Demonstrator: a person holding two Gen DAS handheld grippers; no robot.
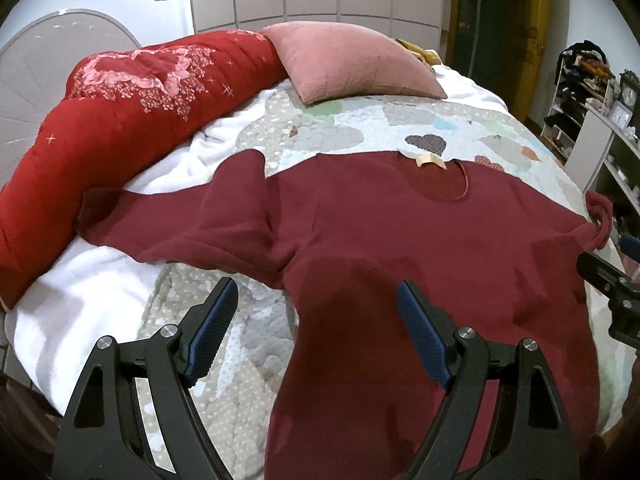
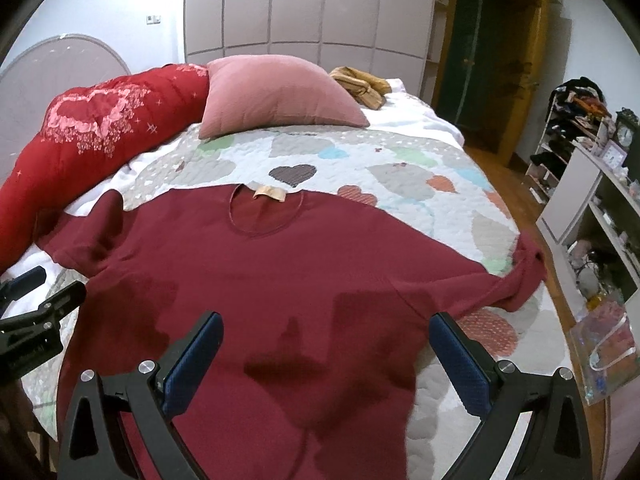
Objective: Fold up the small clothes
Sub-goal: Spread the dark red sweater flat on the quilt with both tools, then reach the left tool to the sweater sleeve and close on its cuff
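Note:
A dark red long-sleeved top (image 1: 400, 232) lies flat on the bed, neckline and tan label at the far end; it also shows in the right wrist view (image 2: 280, 280). Its left sleeve (image 1: 160, 220) spreads onto the white blanket; its right sleeve (image 2: 516, 276) bunches near the bed's right edge. My left gripper (image 1: 316, 292) is open and empty above the top's left side seam. My right gripper (image 2: 326, 326) is open and empty above the top's right lower body. Each gripper shows at the edge of the other's view.
The bed has a heart-patterned quilt (image 2: 400, 172). A red quilted duvet (image 1: 120, 100) lies rolled along the left, a pink pillow (image 1: 348, 64) at the far end, a yellow bag (image 2: 360, 82) behind it. Shelves (image 2: 580, 200) stand right of the bed.

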